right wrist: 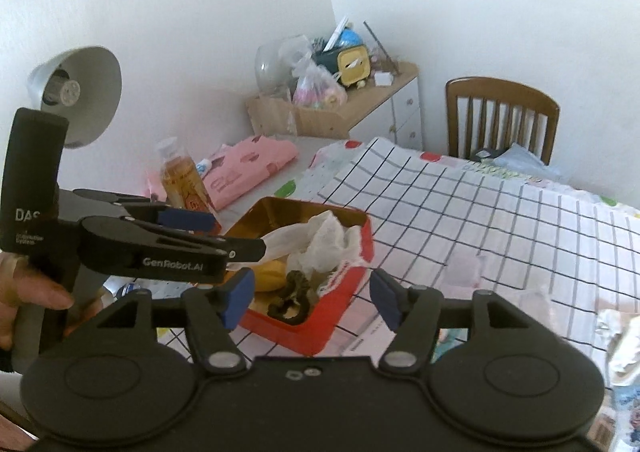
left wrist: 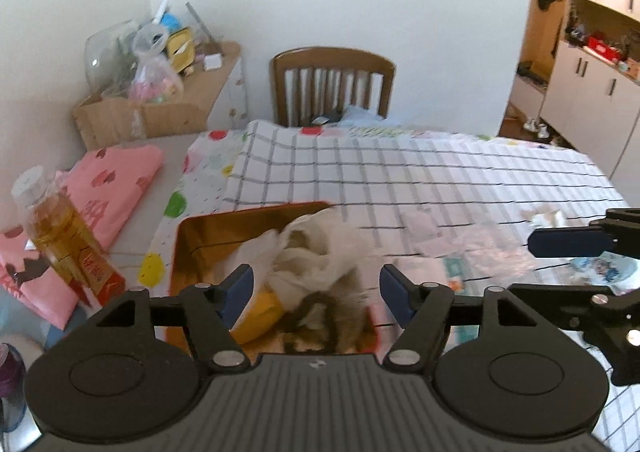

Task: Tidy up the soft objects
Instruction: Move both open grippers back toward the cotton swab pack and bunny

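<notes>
"GenRobot.AI", "DAS" on left tongs point(right wrist: 224, 230)

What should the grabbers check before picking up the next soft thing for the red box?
1. Left gripper open and empty: ok, jaws apart, nothing between them.
2. Right gripper open and empty: ok, jaws apart.
3. Red tin box sits flat on the checked tablecloth: ok.
4. Room left in the box: cannot tell; white crumpled cloth, a yellow item and a dark furry piece already fill much of it.
5. Next soft thing within reach: ok, a crumpled white piece lies on the tablecloth.
6. Oil bottle clear of the box: ok, it stands beside it.
</notes>
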